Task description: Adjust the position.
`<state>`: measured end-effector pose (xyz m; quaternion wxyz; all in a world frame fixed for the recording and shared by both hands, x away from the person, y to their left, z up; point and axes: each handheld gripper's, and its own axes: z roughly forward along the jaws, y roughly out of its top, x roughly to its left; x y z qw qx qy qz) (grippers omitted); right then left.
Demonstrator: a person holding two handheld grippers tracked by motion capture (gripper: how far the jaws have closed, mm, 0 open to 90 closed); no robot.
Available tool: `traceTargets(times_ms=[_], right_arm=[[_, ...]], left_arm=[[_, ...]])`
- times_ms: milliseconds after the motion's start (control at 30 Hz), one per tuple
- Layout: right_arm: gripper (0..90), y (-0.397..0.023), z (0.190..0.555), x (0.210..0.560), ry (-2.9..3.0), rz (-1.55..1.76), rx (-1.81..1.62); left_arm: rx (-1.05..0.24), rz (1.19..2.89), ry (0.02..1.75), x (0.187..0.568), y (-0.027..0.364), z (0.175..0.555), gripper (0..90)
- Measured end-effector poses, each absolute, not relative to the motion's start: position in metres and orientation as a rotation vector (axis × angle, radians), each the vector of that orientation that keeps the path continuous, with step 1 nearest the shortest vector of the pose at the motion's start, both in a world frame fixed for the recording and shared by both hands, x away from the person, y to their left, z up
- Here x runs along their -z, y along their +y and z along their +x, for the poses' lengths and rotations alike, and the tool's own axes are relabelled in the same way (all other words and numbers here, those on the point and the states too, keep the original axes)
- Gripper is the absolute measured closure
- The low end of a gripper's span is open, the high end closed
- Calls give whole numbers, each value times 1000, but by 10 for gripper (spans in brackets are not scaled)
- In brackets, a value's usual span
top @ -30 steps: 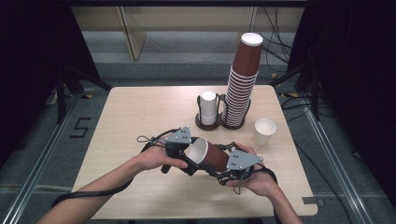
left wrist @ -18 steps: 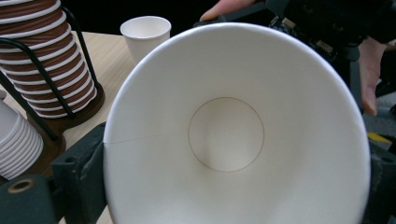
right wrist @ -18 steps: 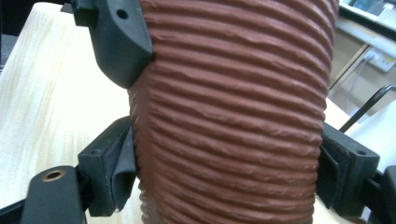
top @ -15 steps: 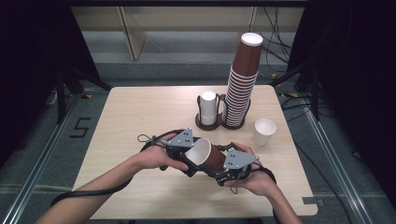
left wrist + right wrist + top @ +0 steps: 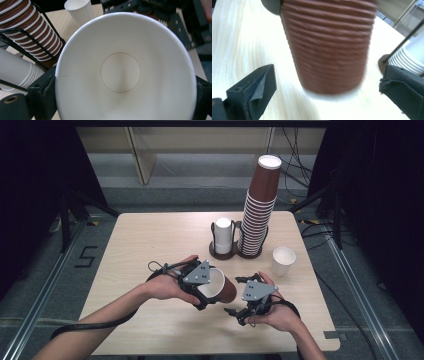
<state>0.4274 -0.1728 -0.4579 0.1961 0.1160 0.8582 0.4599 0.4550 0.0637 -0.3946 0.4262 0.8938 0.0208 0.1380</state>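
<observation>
Left gripper (image 5: pixel 202 290) fingers clamped on the brown cup (image 5: pixel 220 287), held on its side. Right gripper (image 5: pixel 243 296), just right of that cup, fingers just sprung apart, nothing between them.

The cup (image 5: pixel 220 287) in hand is reddish brown outside with fine ridges running round it, and plain white inside with a thin brown ring at the bottom. The tall stack of cups (image 5: pixel 258 215) shows brown bands parted by white rims. The short stack (image 5: pixel 223 235) and the lone cup (image 5: pixel 283 260) are white. The rack (image 5: pixel 235 251) is black wire on a dark brown base. The worktop (image 5: pixel 150 240) is pale wood grain. Both tongs are black with grey plates.
</observation>
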Motion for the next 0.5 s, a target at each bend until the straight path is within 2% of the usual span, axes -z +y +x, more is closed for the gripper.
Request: traceTargets(times_ms=[267, 500], right_arm=[[27, -187, 425, 459, 2415, 347, -1290], [91, -186, 425, 457, 2431, 300, -1315]], left_arm=[[-385, 2371, -42, 394, 68, 458, 88], [-380, 2452, -112, 391, 67, 457, 89]])
